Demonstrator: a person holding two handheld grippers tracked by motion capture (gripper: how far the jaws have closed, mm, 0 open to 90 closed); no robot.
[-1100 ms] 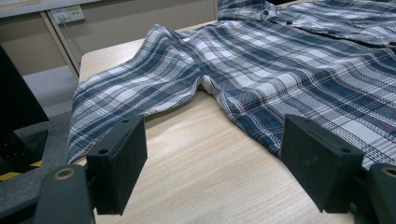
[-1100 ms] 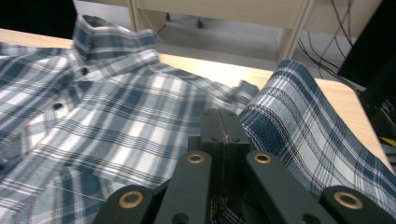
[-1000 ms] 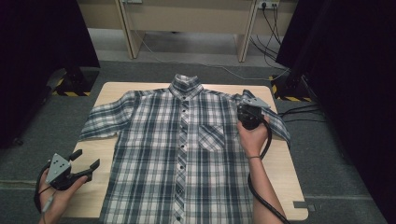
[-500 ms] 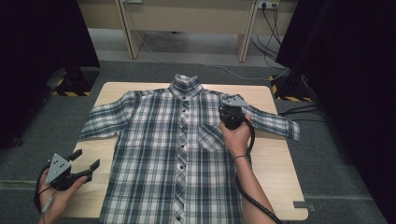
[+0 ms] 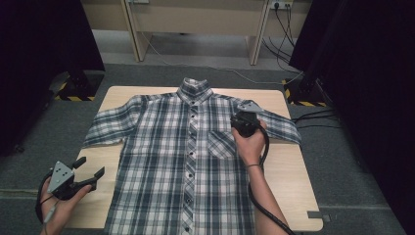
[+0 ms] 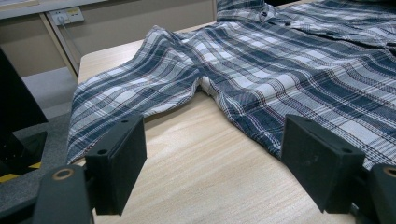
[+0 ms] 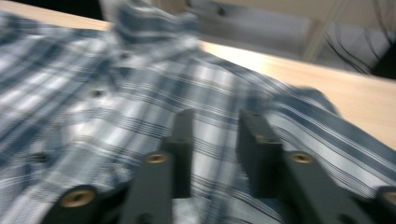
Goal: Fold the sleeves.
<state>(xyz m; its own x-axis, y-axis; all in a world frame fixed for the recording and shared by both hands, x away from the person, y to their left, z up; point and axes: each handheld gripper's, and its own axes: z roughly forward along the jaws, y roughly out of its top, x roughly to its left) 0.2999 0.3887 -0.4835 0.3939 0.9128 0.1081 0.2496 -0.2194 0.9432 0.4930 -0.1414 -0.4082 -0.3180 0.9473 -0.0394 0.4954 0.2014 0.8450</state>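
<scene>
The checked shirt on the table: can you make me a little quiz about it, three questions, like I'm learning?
1. True or false: the checked shirt lies spread flat on the wooden table with its buttons done up.
2. Which gripper is over the shirt? A) left gripper B) right gripper C) both
3. Fill in: the left gripper waits with its jaws ____, beside the shirt's lower edge.

Key
1. True: front up, collar at the far end.
2. B: the right gripper is near the chest pocket; its jaws have just been opening, with no cloth pinched between them.
3. open
</scene>
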